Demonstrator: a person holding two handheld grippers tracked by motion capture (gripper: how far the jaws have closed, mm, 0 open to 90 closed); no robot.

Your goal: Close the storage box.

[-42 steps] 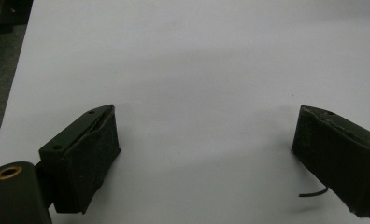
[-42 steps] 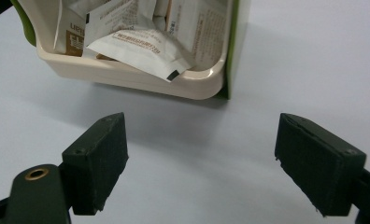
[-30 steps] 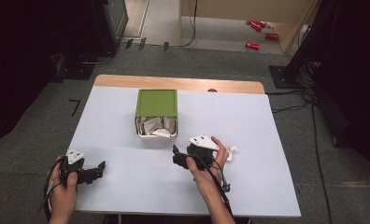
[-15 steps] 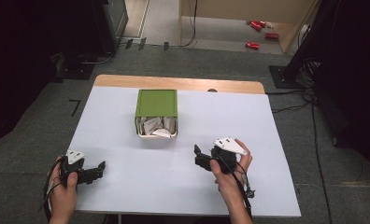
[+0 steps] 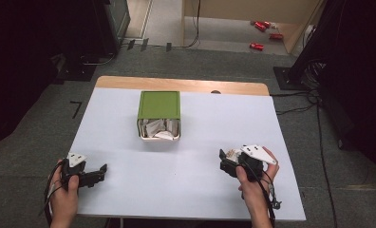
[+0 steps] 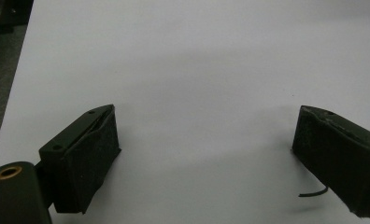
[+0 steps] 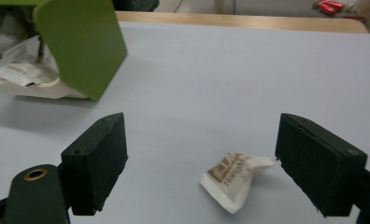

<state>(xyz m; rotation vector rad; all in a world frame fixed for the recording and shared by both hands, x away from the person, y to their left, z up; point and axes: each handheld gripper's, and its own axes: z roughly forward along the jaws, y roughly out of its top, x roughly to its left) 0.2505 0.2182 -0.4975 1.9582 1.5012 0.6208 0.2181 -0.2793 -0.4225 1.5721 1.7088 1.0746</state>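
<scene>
The small white packet (image 7: 234, 179) lying on the table (image 5: 195, 190) between the right gripper's (image 7: 216, 163) released jaws looks light, thin and crumply, best pinched across its flat middle, while the left gripper (image 6: 206, 154) rests released too

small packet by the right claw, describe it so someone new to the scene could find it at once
Start at the white table and find the green-lidded box of papers at its middle. Go toward the person's right hand, where the right claw stands open. The packet lies flat on the table between its jaws: small, cream, crumpled, with brown print, and alone outside the box.
</scene>
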